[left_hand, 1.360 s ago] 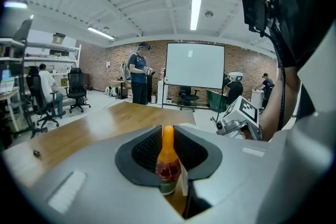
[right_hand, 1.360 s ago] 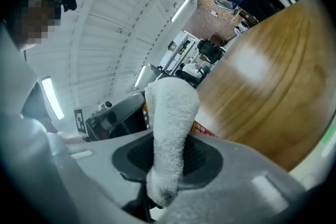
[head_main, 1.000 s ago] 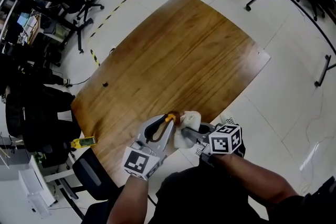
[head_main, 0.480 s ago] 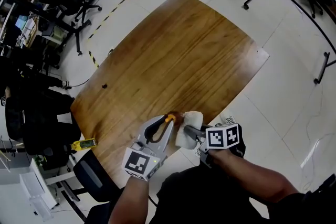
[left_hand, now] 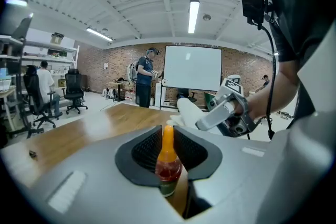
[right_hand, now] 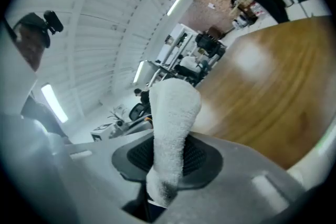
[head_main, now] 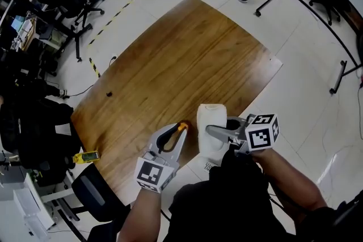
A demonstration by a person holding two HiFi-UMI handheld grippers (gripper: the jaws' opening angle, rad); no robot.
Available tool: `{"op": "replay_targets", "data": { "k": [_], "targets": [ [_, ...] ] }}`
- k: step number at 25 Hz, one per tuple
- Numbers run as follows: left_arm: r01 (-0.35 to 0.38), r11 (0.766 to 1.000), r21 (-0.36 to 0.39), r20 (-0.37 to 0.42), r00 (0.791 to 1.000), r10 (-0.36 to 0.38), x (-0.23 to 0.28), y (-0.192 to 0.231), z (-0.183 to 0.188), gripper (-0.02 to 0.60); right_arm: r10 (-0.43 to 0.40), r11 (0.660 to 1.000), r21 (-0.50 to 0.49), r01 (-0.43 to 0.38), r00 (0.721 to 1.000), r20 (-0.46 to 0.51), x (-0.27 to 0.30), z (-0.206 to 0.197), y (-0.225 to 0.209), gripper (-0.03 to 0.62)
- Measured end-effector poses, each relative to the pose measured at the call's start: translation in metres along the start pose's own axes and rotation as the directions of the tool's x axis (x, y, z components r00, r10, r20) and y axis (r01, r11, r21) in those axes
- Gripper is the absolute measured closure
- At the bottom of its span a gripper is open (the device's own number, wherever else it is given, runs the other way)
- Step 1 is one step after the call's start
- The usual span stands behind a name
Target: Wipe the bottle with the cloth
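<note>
**Grips.** The left gripper (left_hand: 168, 139) is clamped on a small clear plastic bottle (left_hand: 168, 168) with red contents and an orange nozzle. It holds the bottle upright over the near edge of the brown wooden table (head_main: 187, 59). The right gripper (right_hand: 168, 153) is clenched on a white terry cloth (right_hand: 173, 107), which stands up from its jaws as a folded roll.

**Position.** The cloth is just to the right of the bottle and appears apart from it.

**Assessment.** Both items are in hand, but no wiping contact is made at this moment. How much of the bottle has been wiped cannot be determined.
</note>
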State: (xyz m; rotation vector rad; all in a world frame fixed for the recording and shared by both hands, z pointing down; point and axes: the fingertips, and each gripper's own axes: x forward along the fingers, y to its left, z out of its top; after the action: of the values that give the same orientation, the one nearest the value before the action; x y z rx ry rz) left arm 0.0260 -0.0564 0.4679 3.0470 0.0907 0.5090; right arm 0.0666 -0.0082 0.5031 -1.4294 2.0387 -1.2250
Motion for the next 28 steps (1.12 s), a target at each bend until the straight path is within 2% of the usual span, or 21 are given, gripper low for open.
{"op": "replay_targets", "data": {
  "k": [2, 4, 6, 11, 14, 20, 23, 28],
  "targets": [
    [0.007, 1.0, 0.0, -0.006, 1.0, -0.007, 0.0, -0.004, 0.003, 0.501, 0.098, 0.995, -0.009, -0.099, 0.993, -0.063, 0.006, 0.011, 0.013, 0.516],
    [0.008, 1.0, -0.011, -0.013, 1.0, -0.008, 0.0, -0.007, 0.005, 0.5, 0.161, 0.987, -0.005, -0.163, 0.977, -0.142, 0.018, 0.017, 0.018, 0.516],
    [0.01, 1.0, -0.03, -0.025, 1.0, -0.01, 0.0, -0.008, 0.008, 0.5, 0.192, 0.979, -0.016, -0.201, 0.952, -0.24, 0.032, 0.015, 0.016, 0.516],
    [0.032, 0.999, -0.037, -0.046, 0.998, -0.034, 0.008, -0.013, 0.01, 0.502, 0.212, 0.966, -0.039, -0.257, 0.866, -0.453, 0.047, 0.006, -0.009, 0.516],
    [0.015, 0.999, -0.053, -0.03, 0.999, -0.016, 0.007, -0.012, 0.011, 0.5, 0.247, 0.955, -0.016, -0.297, 0.82, -0.516, 0.05, 0.004, -0.014, 0.516],
    [-0.037, 0.995, -0.097, 0.001, 0.999, 0.038, 0.0, -0.005, 0.016, 0.5, 0.322, 0.934, 0.067, -0.35, 0.749, -0.58, 0.061, 0.003, -0.02, 0.516],
    [-0.033, 0.994, -0.102, 0.004, 0.999, 0.033, 0.002, -0.004, 0.017, 0.499, 0.324, 0.93, 0.074, -0.359, 0.71, -0.625, 0.066, 0.004, -0.031, 0.516],
    [-0.032, 0.996, -0.085, -0.018, 0.999, 0.03, 0.002, -0.005, 0.016, 0.499, 0.241, 0.944, 0.021, -0.328, 0.648, -0.723, 0.075, -0.013, -0.055, 0.516]
  ]
}}
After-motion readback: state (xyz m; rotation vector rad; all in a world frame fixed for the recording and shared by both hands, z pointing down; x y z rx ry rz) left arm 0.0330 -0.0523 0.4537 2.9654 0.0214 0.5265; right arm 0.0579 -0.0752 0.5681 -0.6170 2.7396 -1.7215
